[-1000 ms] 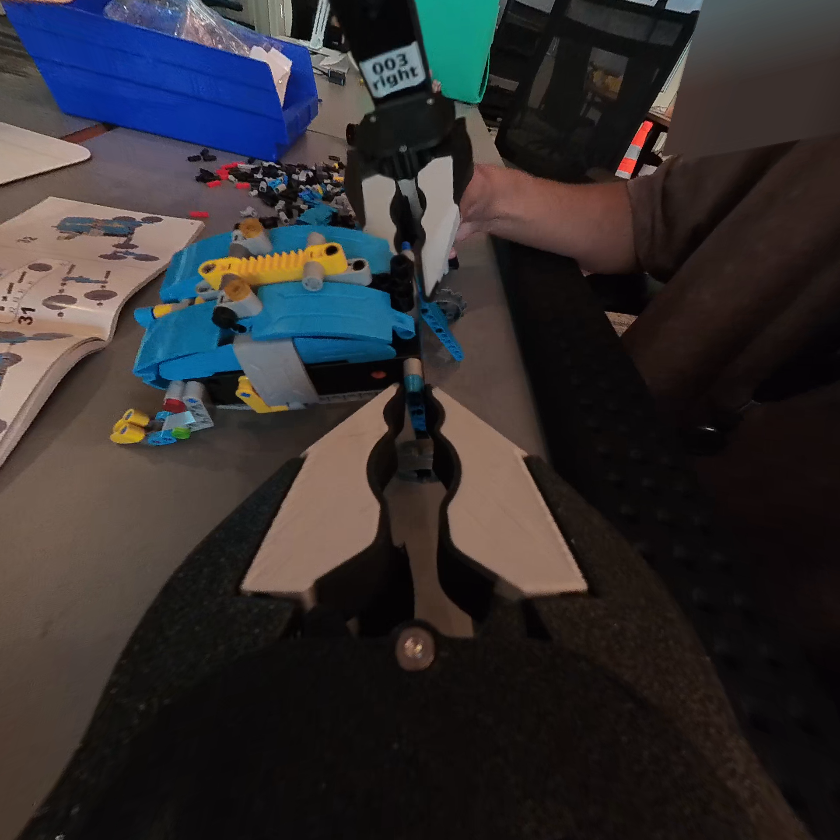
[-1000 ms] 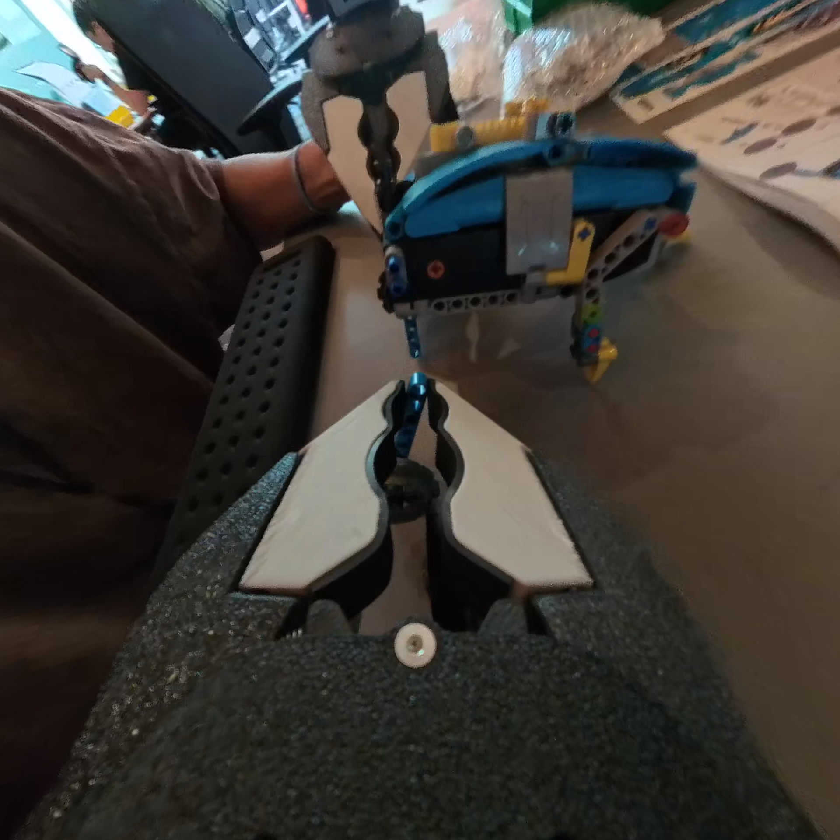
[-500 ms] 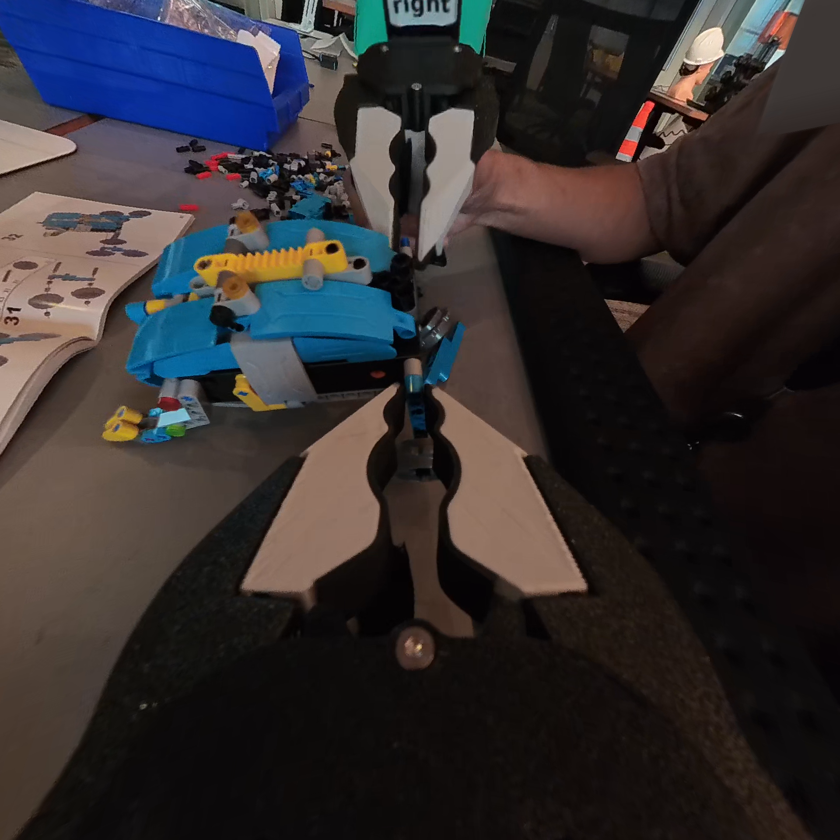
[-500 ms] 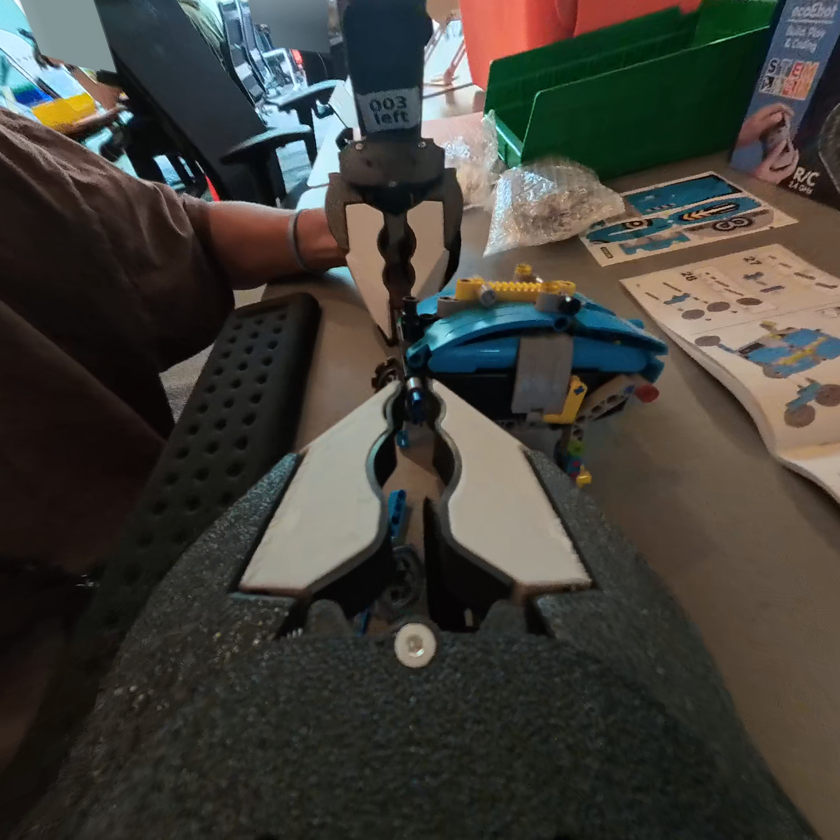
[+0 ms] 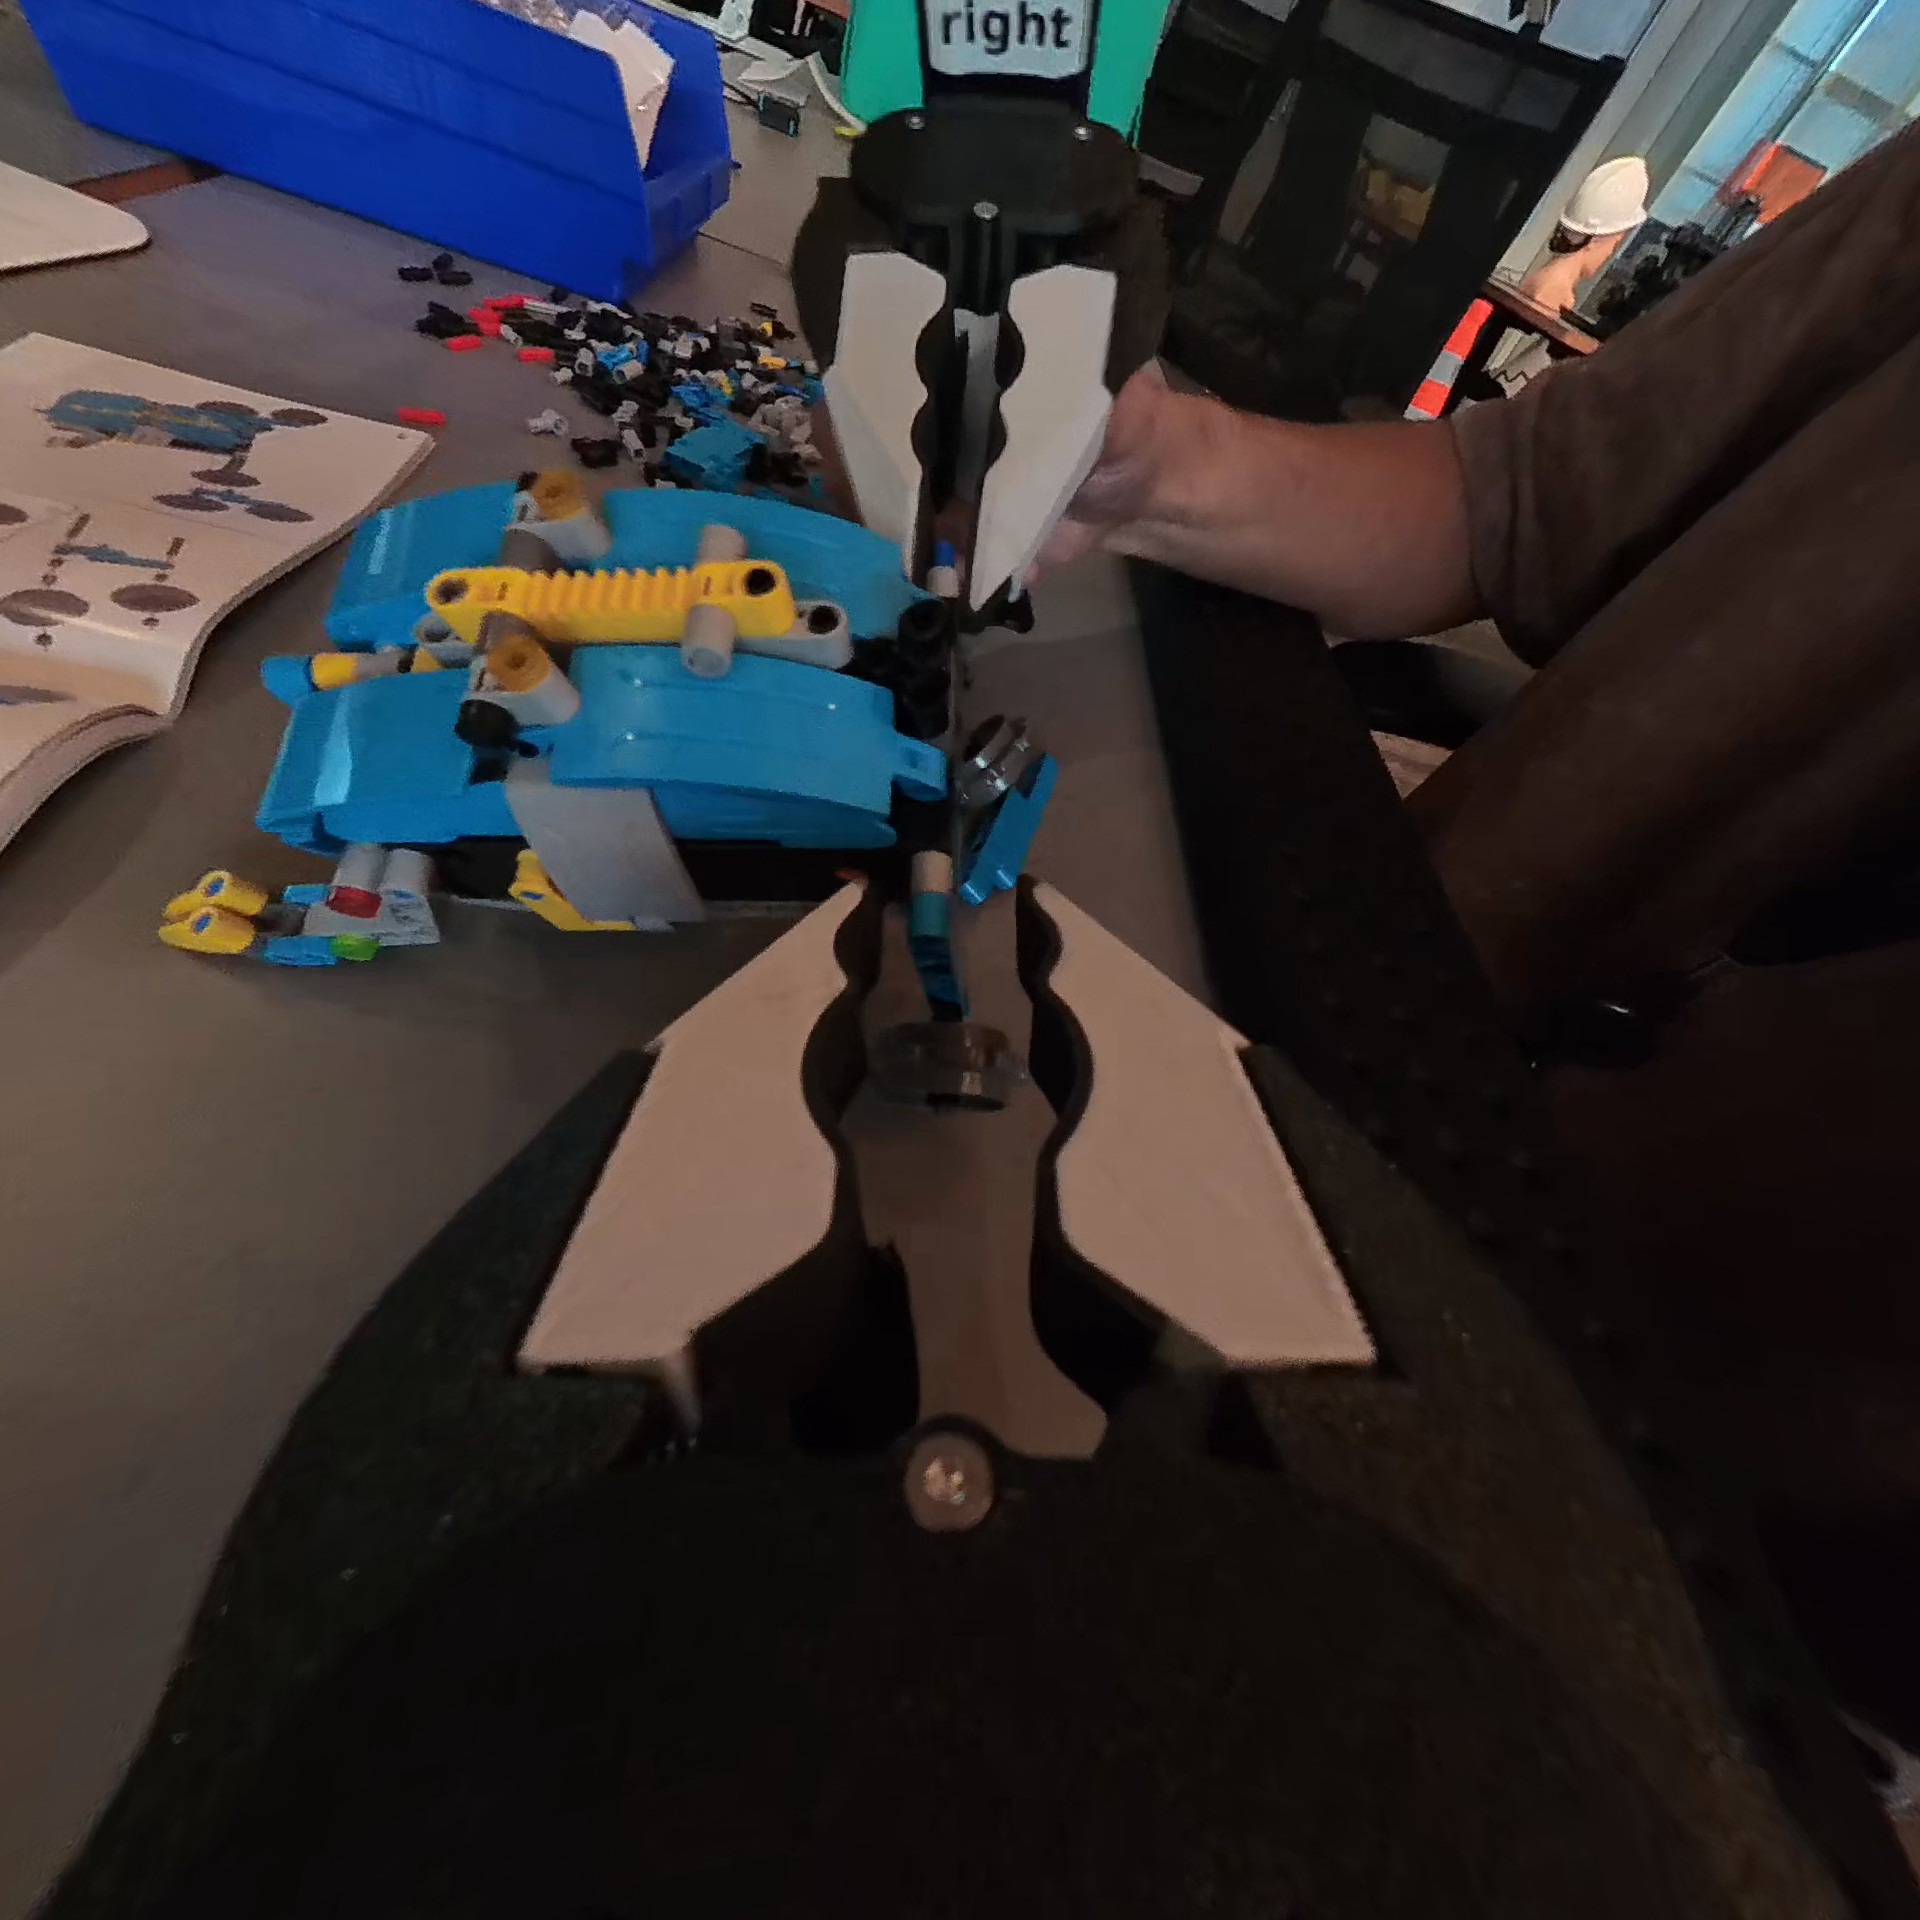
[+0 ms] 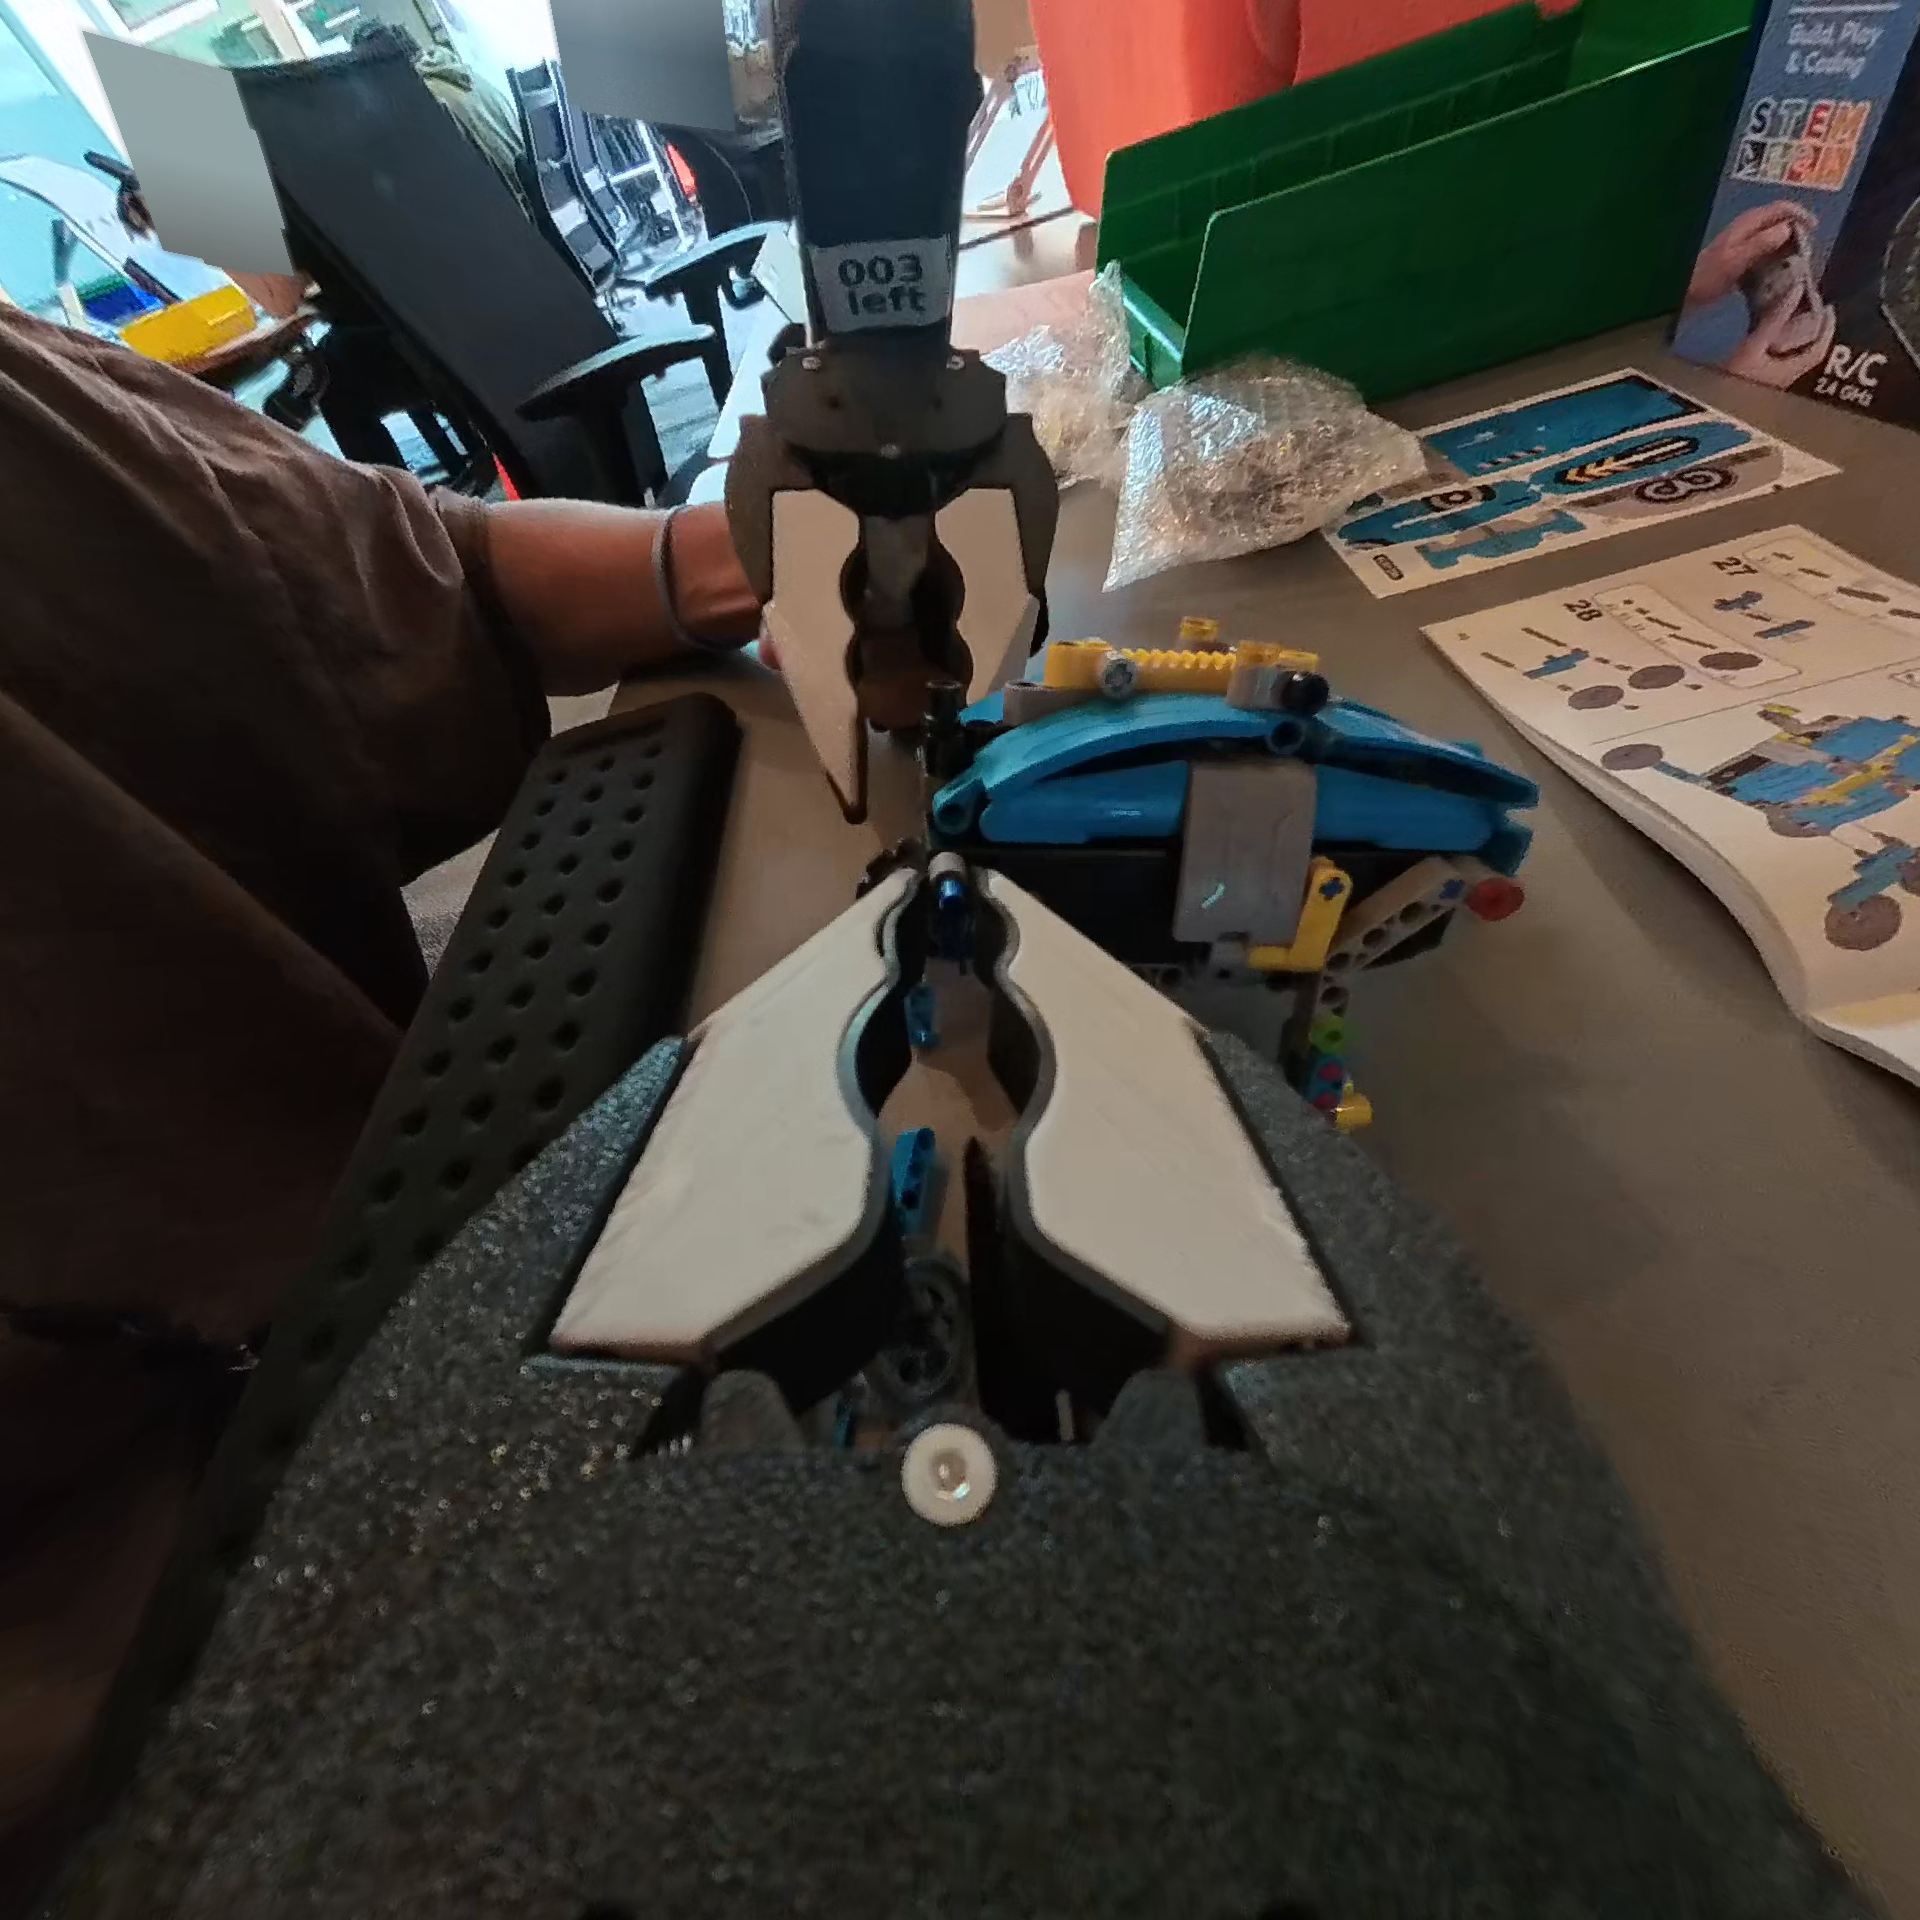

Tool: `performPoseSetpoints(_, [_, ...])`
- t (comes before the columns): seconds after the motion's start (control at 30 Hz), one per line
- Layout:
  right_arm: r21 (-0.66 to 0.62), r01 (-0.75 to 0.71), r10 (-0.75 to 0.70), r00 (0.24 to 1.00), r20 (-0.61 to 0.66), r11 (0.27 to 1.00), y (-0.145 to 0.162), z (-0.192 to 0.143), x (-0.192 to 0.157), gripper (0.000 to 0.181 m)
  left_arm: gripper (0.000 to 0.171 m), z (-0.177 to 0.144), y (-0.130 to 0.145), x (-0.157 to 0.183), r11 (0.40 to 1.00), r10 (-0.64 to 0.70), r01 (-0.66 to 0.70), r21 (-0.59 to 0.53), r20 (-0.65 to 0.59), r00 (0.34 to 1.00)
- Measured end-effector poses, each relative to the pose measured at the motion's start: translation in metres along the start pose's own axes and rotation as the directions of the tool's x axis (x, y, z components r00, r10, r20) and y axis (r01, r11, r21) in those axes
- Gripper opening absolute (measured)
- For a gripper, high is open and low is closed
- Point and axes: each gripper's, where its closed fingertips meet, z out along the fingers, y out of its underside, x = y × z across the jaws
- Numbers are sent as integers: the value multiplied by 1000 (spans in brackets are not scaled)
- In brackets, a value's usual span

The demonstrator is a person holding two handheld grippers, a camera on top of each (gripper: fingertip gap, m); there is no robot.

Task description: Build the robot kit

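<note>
A blue, black and yellow brick-built model (image 5: pixel 623 727) lies on the grey table (image 5: pixel 208 1143). My left gripper (image 5: pixel 943 891) is open at its near end. A blue beam (image 5: pixel 935 951) with a grey tip and a black gear (image 5: pixel 940 1060) stand between its fingers, and neither pad touches them. My right gripper (image 6: pixel 948 881) is shut on a small blue pin (image 6: pixel 948 904) with a pale tip, at the model's (image 6: pixel 1226 769) other end. It shows facing me in the left wrist view (image 5: pixel 961 592). The left gripper (image 6: pixel 914 727) shows open in the right wrist view.
Blue bin (image 5: pixel 416 125) and loose small pieces (image 5: pixel 644 364) lie beyond the model. An open instruction booklet (image 6: pixel 1714 779), plastic bags (image 6: pixel 1247 457), a green bin (image 6: pixel 1403 229) and a box (image 6: pixel 1808 187) lie to the right. A black perforated pad (image 6: pixel 540 935) runs along the table edge by a person's arms. Left tips to right tips: about 6 cm.
My left jaws have opened off the blue beam they were gripping. My right gripper has come down to the model's end and stays shut on its blue piece.
</note>
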Motion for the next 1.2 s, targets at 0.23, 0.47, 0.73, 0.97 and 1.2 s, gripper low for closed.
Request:
performPoseSetpoints(0.23, [10, -40, 40, 999, 1, 999, -1, 2, -1, 7, 12, 1, 2, -9, 1000, -9, 10, -20, 66, 998])
performPoseSetpoints(0.47, [-2, -35, 35, 995, 89, 999, 5, -2, -8, 7, 6, -2, -2, 3, 997, 72, -72, 17, 11, 997])
performPoseSetpoints(0.73, [4, -19, 18, 994, 108, 1000, 7, -4, -10, 6, 6, -2, -3, 6, 996, 85, -85, 35, -3, 996])
performPoseSetpoints(0.97, [-2, -12, 12, 994, 110, 1000, 12, -9, -11, 6, 6, -1, -1, 8, 994, 104, -104, 25, 0, 995])
performPoseSetpoints(1.2, [-11, -12, 13, 994, 111, 1000, 14, -11, -12, 6, 6, 1, -1, 10, 993, 117, -117, 20, 3, 993])
